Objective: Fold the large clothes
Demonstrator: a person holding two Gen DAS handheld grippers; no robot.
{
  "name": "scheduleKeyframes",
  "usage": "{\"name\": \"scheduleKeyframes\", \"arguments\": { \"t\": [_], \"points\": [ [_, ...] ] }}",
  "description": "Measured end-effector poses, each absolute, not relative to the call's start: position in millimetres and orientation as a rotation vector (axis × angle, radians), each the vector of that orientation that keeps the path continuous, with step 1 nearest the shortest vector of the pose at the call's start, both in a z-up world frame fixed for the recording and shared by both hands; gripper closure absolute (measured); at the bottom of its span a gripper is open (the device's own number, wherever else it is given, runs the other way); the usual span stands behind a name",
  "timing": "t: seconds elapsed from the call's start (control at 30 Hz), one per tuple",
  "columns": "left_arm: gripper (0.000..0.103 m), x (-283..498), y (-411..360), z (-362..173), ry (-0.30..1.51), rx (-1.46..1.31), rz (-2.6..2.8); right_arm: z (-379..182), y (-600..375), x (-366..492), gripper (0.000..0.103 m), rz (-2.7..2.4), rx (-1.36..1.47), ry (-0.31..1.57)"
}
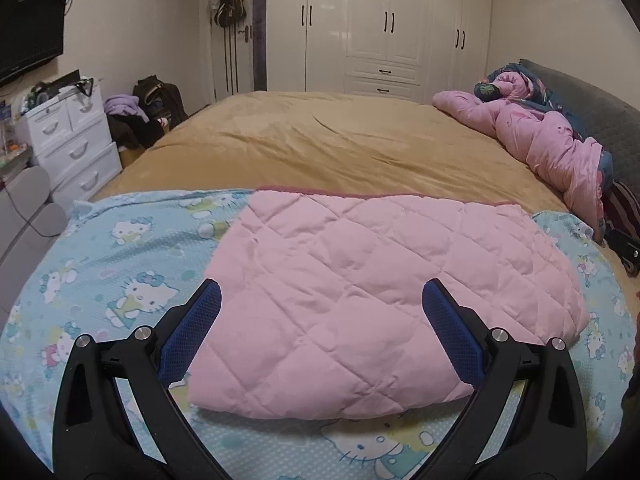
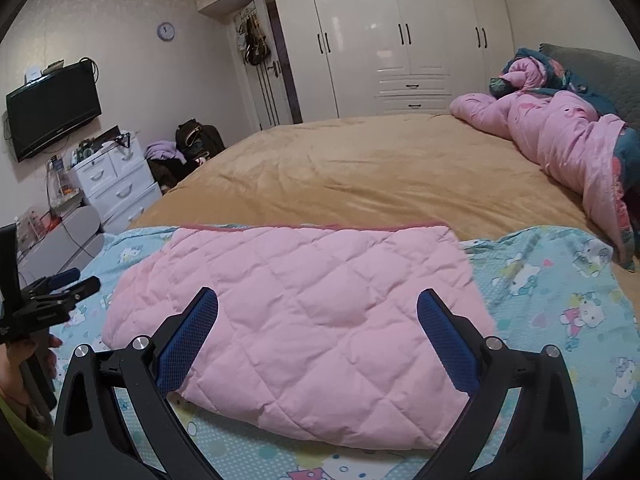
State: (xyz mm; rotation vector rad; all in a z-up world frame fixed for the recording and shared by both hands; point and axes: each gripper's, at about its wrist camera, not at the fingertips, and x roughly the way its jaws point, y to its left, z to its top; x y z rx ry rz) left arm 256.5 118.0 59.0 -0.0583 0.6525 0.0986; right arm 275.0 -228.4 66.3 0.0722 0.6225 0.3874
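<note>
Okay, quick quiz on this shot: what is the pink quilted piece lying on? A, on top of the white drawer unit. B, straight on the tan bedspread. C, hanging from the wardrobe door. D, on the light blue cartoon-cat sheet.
D: the folded pink quilted garment rests flat on the light blue cartoon-cat sheet, which shows around its left, right and near edges, with the tan bedspread beyond.

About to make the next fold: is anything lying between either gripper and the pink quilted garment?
Nothing visible. The left gripper and right gripper are both open, directly facing the pink quilted garment on the cartoon-print sheet.
</note>
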Motion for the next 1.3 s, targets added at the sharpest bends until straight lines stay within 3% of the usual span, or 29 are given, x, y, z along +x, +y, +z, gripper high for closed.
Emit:
{"name": "scheduleKeyframes", "arguments": {
  "t": [0.83,1.3],
  "points": [
    [0.008,235.5,187.4,27.2,0.736,-0.107,0.224,28.7,-299.5,264.2,0.004,0.239,0.119,0.688],
    [0.008,260.8,234.7,-58.7,0.936,-0.509,0.094,-43.4,-334.5,293.6,0.004,0.213,0.25,0.902]
  ]
}}
